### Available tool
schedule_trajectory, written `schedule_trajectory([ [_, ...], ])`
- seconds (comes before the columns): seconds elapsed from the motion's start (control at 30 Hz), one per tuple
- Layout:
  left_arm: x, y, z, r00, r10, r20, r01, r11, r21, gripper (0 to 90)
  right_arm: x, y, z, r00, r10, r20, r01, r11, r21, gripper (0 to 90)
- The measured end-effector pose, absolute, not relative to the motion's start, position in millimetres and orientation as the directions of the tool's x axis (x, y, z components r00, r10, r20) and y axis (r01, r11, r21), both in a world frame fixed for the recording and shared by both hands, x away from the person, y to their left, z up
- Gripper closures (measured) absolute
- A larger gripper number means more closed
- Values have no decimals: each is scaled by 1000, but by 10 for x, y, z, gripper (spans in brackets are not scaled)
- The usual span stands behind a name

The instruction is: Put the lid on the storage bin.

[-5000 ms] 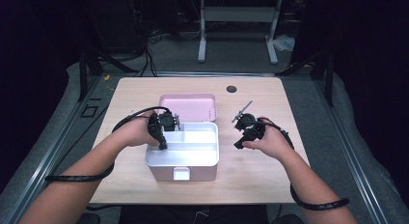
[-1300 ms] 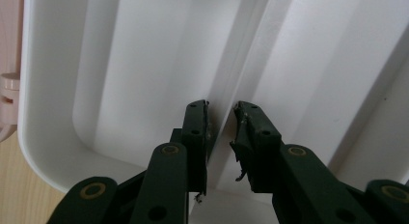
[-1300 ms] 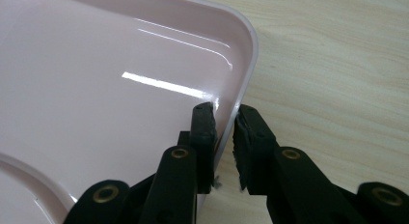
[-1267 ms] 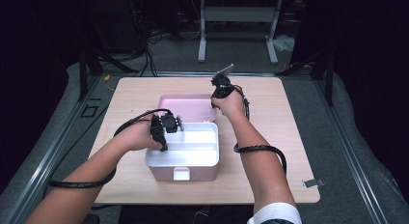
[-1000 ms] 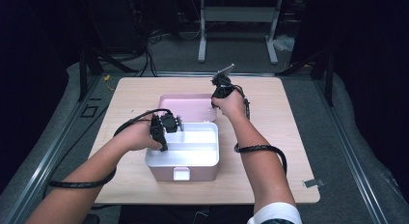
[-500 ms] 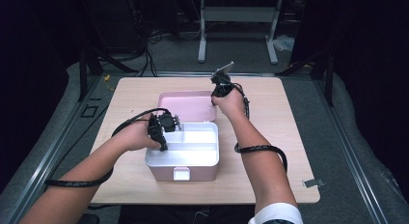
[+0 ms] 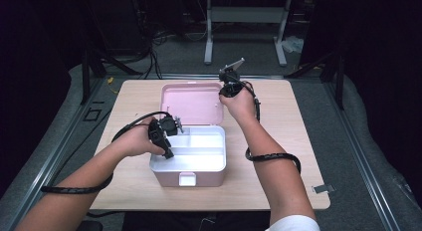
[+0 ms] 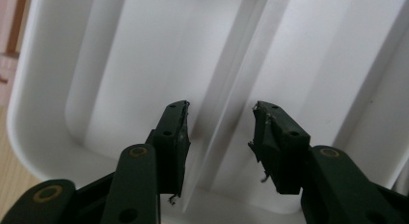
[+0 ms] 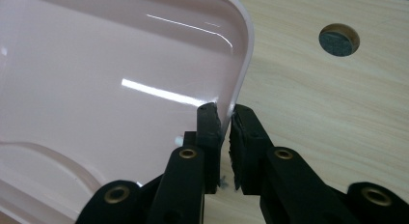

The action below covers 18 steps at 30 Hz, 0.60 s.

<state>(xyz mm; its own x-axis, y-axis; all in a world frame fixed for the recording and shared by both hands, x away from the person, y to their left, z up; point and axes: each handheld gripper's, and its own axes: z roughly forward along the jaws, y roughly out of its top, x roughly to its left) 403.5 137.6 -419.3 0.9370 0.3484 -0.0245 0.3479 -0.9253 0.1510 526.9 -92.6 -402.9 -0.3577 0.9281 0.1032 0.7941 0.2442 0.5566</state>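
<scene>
A pink box (image 7: 188, 177) with a white divided tray (image 7: 199, 154) stands mid-table, its pink lid (image 7: 191, 102) folded back behind it. My left gripper (image 7: 168, 152) dips into the tray's left end. Its jaws (image 8: 219, 120) have just been opening and now stand open astride the white divider (image 8: 241, 55), the pads clear of it. My right gripper (image 7: 225, 91) is at the lid's far right corner. There its jaws (image 9: 223, 118) are shut on the lid's rim (image 9: 243, 64).
The box sits on a light wooden table (image 7: 288, 141) with a round hole (image 9: 339, 39) just beyond the lid's corner. A small grey clip (image 7: 323, 188) lies near the front right corner. Dark floor and a metal stand (image 7: 244, 22) lie behind.
Five seconds ago my right gripper was beside the box's right side; since then it has gone to the lid's far corner and has just risen slightly. My left hand has stayed put.
</scene>
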Motion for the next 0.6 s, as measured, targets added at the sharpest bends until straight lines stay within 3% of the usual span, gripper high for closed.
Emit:
schedule_trajectory([
  [0.3, 4155, 1631, -3911, 882, 467, -68, 465, -834, 296, 385, 5203, -946, -3951, -363, 926, 103, 775, 238, 585, 830],
  [0.47, 4287, 1825, -3837, 840, 538, -75, 529, -778, 340, 390, 5182, -951, -3927, -366, 925, 105, 768, 236, 596, 830],
  [0.6, 4422, 1945, -3835, 814, 578, -60, 557, -747, 363, 442, 5171, -941, -3919, -372, 923, 102, 755, 237, 612, 832],
])
